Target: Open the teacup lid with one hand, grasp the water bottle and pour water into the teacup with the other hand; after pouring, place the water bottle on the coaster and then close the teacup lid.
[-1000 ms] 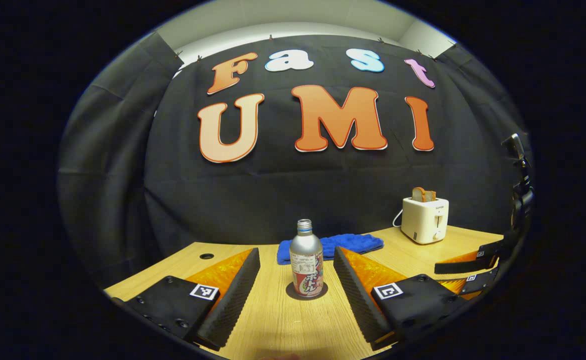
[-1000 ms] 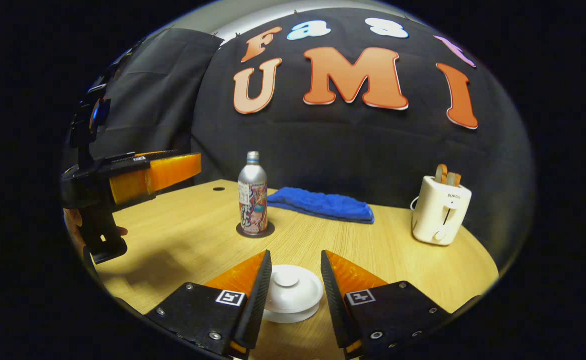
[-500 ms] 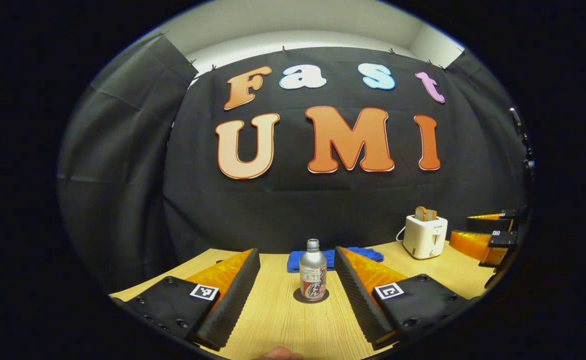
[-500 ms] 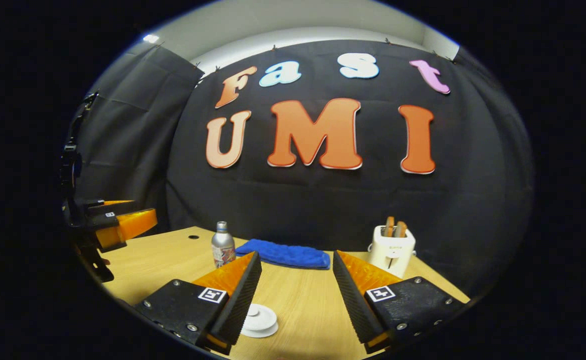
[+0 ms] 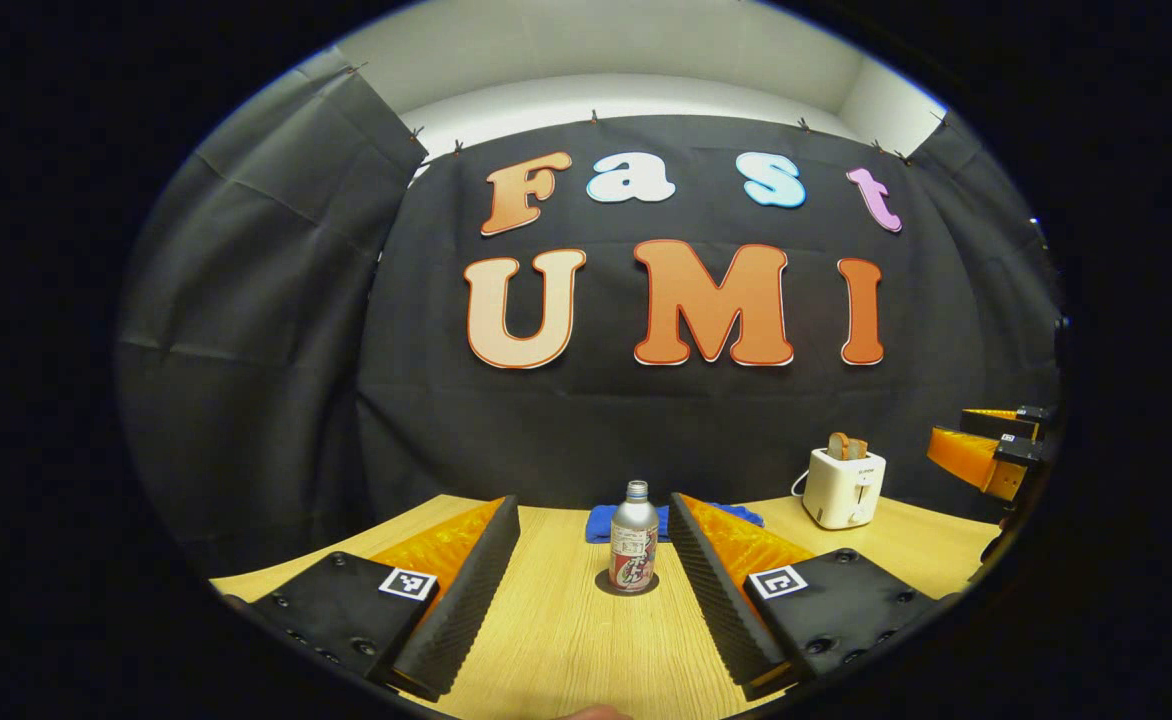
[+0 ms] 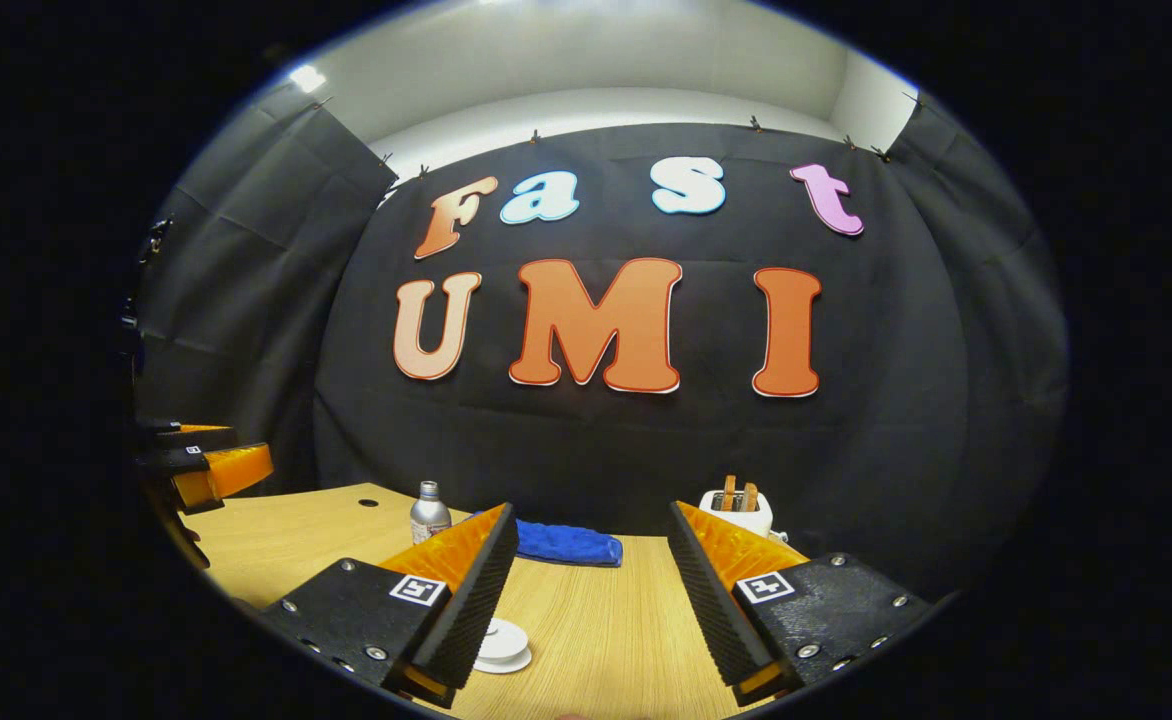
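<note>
Both tongs have drawn back toward the person over the last second, so everything on the pale wooden worktop (image 5: 556, 640) now looks smaller and farther off than it did.

Nearest in the right gripper view, the right tongs (image 6: 591, 590) stand spread wide and hold nothing. A second ago they straddled the white round teacup lid (image 6: 502, 643); now the lid sits low beside the left finger, resting closed on its cup, well behind their tips.

In the left gripper view, the left tongs (image 5: 594, 590) are likewise released and empty, with the silver metal water bottle with a printed label (image 5: 634, 538) framed between the fingers but well beyond them. It stands upright on the dark round coaster (image 5: 627, 584), as it did a second ago.

Farther back lie a folded blue cloth (image 6: 566, 543) and a white toaster with bread slices in it (image 5: 845, 485), against the booth wall.

Judging from this, every step looks done: bottle on coaster, lid on, both tongs retreating.
</note>
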Demonstrator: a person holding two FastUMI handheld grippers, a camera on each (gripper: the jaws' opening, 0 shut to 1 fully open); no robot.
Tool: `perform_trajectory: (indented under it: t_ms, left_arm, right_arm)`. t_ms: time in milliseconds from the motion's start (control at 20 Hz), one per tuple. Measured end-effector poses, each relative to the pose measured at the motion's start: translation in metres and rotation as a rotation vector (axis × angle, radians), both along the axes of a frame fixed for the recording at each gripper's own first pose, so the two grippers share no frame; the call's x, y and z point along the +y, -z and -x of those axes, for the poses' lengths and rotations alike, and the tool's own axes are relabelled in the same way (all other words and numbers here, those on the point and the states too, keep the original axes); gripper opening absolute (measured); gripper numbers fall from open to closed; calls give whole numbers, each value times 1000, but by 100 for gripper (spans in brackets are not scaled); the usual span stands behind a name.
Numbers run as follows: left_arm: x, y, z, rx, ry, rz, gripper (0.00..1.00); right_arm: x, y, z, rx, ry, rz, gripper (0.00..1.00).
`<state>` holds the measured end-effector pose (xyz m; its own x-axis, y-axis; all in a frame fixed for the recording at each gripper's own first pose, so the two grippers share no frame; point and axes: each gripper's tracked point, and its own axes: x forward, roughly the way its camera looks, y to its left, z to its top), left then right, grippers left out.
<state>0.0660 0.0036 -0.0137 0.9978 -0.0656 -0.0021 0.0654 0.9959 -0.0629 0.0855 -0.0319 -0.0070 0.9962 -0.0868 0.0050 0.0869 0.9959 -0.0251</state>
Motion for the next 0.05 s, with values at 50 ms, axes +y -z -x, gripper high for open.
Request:
perform_trajectory:
  t_ms: [50]
  left_arm:
    - [-2,-2,5,-9,1,-7,97]
  right_arm:
    - [2,-1,4,1,-4,9,90]
